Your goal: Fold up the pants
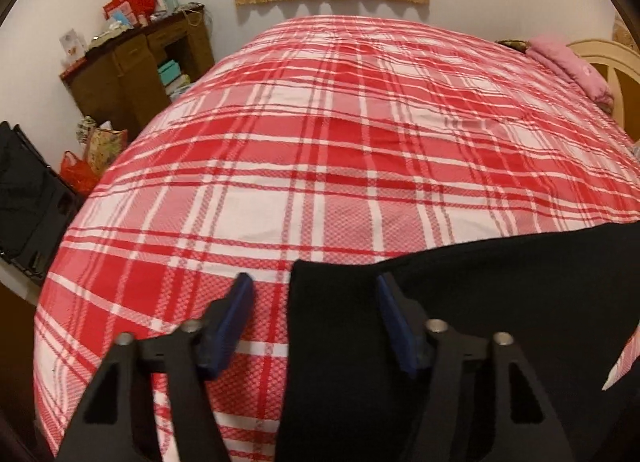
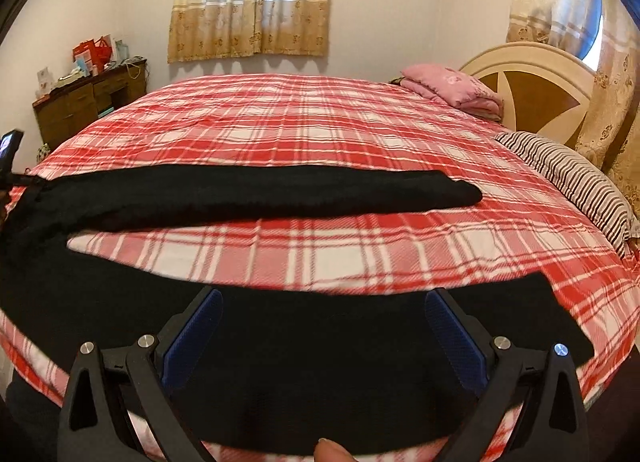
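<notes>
- Right now the black pants (image 2: 256, 193) lie flat on the bed's plaid cover (image 2: 320, 129), legs spread in a V: one leg runs long toward three o'clock in the right wrist view, the other sweeps along the near edge.
- At the left gripper (image 1: 314, 302), the jaws stand half spread, straddling the waist-end corner of the cloth; its edge sits between the fingers, one pad over plaid at nine o'clock, the other over black at three. No pinch shows yet.
- Over the near leg, the right gripper (image 2: 324, 314) hangs wide open, nothing clamped.
- By my judgement, the left hand is nearer its grab; folding leg onto leg means carrying cloth across that long axis toward twelve o'clock.
</notes>
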`<act>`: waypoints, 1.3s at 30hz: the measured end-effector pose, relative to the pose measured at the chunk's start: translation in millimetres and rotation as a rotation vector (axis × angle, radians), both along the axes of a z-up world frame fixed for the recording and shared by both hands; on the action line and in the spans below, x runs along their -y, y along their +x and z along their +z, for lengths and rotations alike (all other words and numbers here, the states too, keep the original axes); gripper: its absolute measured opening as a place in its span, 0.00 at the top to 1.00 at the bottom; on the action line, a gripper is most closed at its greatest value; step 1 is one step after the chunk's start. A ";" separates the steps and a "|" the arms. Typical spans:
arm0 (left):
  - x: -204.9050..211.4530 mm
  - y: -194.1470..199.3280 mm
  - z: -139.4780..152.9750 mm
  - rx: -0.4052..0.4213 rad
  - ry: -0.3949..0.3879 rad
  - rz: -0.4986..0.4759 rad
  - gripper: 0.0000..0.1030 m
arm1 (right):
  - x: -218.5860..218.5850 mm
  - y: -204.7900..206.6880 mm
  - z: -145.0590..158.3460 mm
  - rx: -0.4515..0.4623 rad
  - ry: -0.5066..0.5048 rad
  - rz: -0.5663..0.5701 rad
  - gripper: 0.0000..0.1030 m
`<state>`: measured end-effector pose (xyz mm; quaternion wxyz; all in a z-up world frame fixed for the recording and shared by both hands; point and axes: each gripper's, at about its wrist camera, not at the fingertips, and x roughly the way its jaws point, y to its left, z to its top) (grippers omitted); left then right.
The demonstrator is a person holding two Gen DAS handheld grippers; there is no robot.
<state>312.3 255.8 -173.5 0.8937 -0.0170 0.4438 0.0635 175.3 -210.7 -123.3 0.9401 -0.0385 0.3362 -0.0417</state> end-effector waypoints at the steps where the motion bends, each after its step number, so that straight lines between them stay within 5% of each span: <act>1: -0.6 1.0 -0.2 0.002 -0.015 -0.005 0.50 | 3.7 3.9 1.4 0.001 0.009 -0.001 0.01; 7: -6.7 10.5 -2.0 0.005 -0.084 -0.012 0.68 | 32.5 26.6 14.5 0.019 0.028 -0.018 0.03; 11: -9.6 10.1 -3.9 0.023 -0.143 -0.032 0.83 | 65.1 52.6 18.8 -0.025 0.034 -0.041 0.46; 22: -11.7 11.6 -6.6 0.028 -0.176 -0.027 0.85 | 186.3 155.9 15.9 -0.148 0.276 -0.257 0.46; 39: -14.4 13.9 -12.6 0.022 -0.181 -0.018 0.85 | 226.7 279.7 -26.5 -0.246 0.245 -0.217 0.46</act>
